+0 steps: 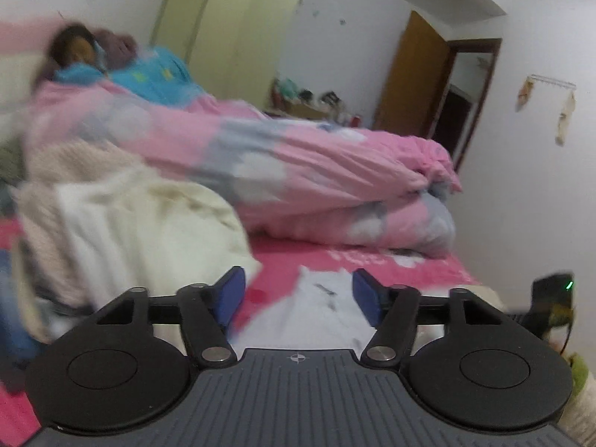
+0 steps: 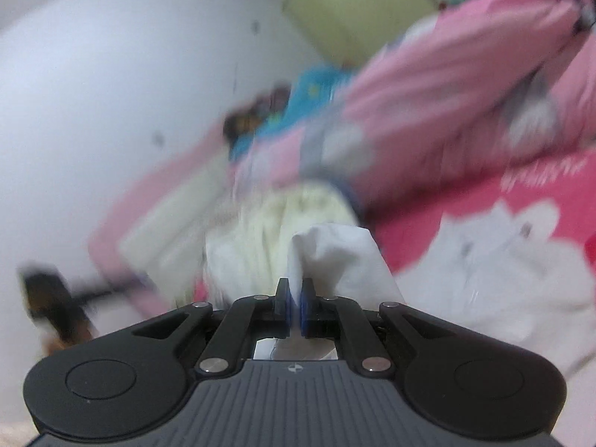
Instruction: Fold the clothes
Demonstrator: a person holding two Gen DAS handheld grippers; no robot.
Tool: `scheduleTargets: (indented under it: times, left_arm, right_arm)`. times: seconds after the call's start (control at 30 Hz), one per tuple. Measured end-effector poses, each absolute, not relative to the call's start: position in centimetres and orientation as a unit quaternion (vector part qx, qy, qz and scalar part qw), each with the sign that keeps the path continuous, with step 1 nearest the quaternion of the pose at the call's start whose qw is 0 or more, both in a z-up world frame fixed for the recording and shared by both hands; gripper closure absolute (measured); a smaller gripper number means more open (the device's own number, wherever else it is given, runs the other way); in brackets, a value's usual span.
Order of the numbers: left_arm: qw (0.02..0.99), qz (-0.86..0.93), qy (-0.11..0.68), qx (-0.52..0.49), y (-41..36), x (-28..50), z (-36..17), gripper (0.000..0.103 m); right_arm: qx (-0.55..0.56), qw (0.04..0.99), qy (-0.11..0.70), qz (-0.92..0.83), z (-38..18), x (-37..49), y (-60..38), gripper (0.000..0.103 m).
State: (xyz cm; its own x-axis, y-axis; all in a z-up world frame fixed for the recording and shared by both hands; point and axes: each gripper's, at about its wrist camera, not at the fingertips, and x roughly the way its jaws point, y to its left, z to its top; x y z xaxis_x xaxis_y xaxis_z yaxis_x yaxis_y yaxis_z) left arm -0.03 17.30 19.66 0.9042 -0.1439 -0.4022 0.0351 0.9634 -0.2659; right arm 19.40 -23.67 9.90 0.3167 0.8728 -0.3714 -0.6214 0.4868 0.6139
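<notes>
My right gripper (image 2: 297,305) is shut on a fold of white cloth (image 2: 335,257), which rises in a peak just beyond the blue pads. My left gripper (image 1: 300,294) stands open above the bed, its blue pads wide apart and touching nothing. Below that gap lies a white patch (image 1: 320,309); it is too blurred to tell garment from sheet print. A cream fleecy garment (image 1: 149,216) is heaped to the left on the red sheet (image 1: 298,253). It also shows ahead of the right gripper as a cream heap (image 2: 283,223).
A person in blue (image 1: 149,74) lies under a rumpled pink quilt (image 1: 298,156) across the far side of the bed. A pale green wardrobe (image 1: 231,37) and a brown door (image 1: 413,74) stand at the back wall. A dark device with a green light (image 1: 551,298) sits at the right edge.
</notes>
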Motion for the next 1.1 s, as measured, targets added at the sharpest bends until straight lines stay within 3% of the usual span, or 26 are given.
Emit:
scheduleTargets:
  times: [0.03, 0.1, 0.23, 0.47, 0.6, 0.9, 1.07, 1.1]
  left_arm:
    - [0.966, -0.045, 0.223, -0.121, 17.1, -0.5, 19.3, 0.037]
    - [0.963, -0.046, 0.244, -0.105, 16.6, -1.3, 18.1, 0.037]
    - [0.956, -0.064, 0.277, -0.073, 15.1, -3.3, 13.6, 0.037]
    - [0.935, -0.113, 0.325, -0.087, 13.1, -3.4, 3.6, 0.037]
    - [0.932, -0.134, 0.332, -0.062, 10.4, -2.0, -0.1, 0.037]
    - [0.943, -0.141, 0.292, 0.068, 5.5, 1.0, -4.0, 0.037]
    - [0.926, -0.172, 0.315, 0.119, 3.8, 3.6, -5.8, 0.037]
    - [0.92, -0.178, 0.325, 0.13, 3.5, 4.1, -6.3, 0.042]
  right_arm:
    - [0.169, 0.783, 0.363, 0.475, 8.6, 18.9, -22.5, 0.092]
    - [0.159, 0.769, 0.405, 0.469, 6.3, 18.0, -21.2, 0.076]
    - [0.206, 0.76, 0.403, 0.467, 6.0, 14.9, -24.4, 0.072]
    - [0.273, 0.774, 0.331, 0.465, 11.7, 5.8, -34.4, 0.055]
    - [0.287, 0.769, 0.366, 0.439, 9.0, 3.1, -34.8, 0.047]
    - [0.438, 0.68, 0.464, 0.36, -8.7, 7.1, -26.9, 0.05]
    - [0.492, 0.652, 0.466, 0.34, -12.1, 8.4, -25.0, 0.051]
    - [0.499, 0.648, 0.466, 0.337, -12.5, 8.6, -24.7, 0.051]
